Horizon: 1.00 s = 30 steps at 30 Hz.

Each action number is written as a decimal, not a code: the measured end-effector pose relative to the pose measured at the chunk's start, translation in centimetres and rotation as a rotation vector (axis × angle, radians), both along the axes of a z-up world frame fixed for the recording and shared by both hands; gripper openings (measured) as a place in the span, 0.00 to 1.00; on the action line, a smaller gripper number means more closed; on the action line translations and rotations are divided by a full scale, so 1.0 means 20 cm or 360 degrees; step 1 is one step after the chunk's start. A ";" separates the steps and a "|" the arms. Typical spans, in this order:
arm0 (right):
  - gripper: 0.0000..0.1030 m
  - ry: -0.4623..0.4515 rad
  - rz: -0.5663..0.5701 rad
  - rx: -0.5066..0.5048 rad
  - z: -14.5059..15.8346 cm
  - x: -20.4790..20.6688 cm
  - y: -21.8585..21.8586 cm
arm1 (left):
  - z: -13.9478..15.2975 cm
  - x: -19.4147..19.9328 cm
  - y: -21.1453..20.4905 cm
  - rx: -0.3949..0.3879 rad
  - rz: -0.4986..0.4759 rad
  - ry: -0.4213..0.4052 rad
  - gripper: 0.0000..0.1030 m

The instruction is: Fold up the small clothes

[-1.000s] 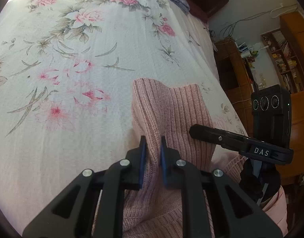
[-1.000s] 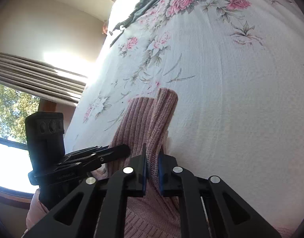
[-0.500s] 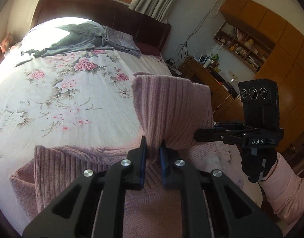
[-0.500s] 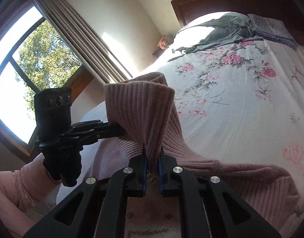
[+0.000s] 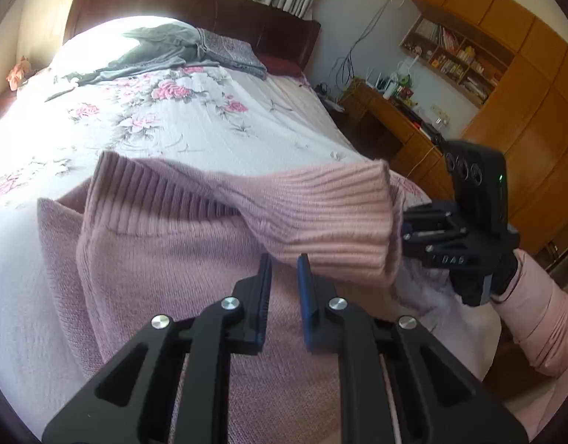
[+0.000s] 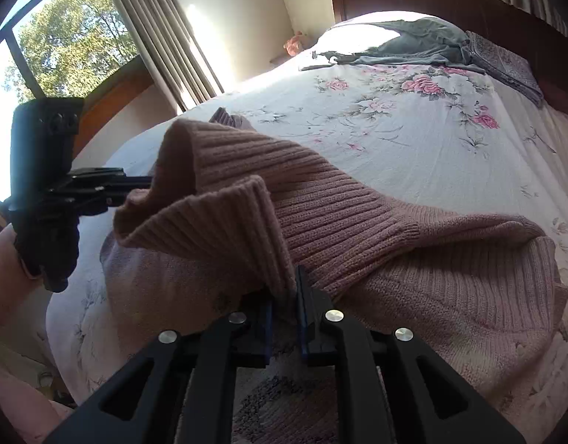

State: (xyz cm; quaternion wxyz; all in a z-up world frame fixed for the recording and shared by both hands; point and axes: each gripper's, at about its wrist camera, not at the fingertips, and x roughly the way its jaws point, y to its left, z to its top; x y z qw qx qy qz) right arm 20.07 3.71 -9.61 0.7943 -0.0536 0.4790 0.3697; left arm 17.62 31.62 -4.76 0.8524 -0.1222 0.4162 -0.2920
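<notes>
Both grippers are clenched on the sweater's (image 5: 195, 259) ribbed hem: the left gripper (image 5: 284, 264) near its middle, the right gripper (image 6: 284, 288) at its end. The hem's long axis runs across between them, above the body lying on the bed (image 5: 195, 125) beyond.

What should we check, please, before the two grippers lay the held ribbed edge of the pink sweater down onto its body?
1. Left gripper shut on pink sweater: ok.
2. Right gripper shut on the ribbed edge: ok.
3. Edge taut between grippers: not ok, it sags.
4. Sweater body flat on floral bedspread: not ok, bunched.
5. Sleeves tucked: cannot tell.
</notes>
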 end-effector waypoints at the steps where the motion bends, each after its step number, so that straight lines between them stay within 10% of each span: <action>1: 0.11 -0.0002 0.0004 -0.0008 0.00 0.00 0.00 | 0.05 0.02 0.00 -0.0028 0.0015 -0.0026 0.12; 8: 0.22 0.0031 -0.0001 0.0026 0.02 -0.02 -0.02 | 0.10 0.26 -0.33 0.0041 -0.0119 0.0040 0.24; 15: 0.34 0.0281 -0.0120 0.0267 0.11 -0.05 -0.21 | -0.10 0.05 -0.44 0.0304 -0.0220 0.0085 0.26; 21: 0.49 0.0574 -0.0353 0.0391 0.02 0.08 -0.20 | -0.12 -0.03 -0.40 0.0275 -0.0149 0.0069 0.30; 24: 0.49 0.0684 -0.0403 0.0434 -0.05 0.10 -0.13 | -0.12 -0.06 -0.42 0.0310 -0.0138 0.0043 0.31; 27: 0.17 0.0717 -0.0429 0.0406 -0.08 0.12 -0.06 | -0.10 -0.08 -0.43 0.0349 -0.0136 0.0021 0.32; 30: 0.10 0.0677 -0.0460 0.0364 -0.04 0.11 -0.04 | -0.05 -0.10 -0.39 0.0310 -0.0120 0.0034 0.33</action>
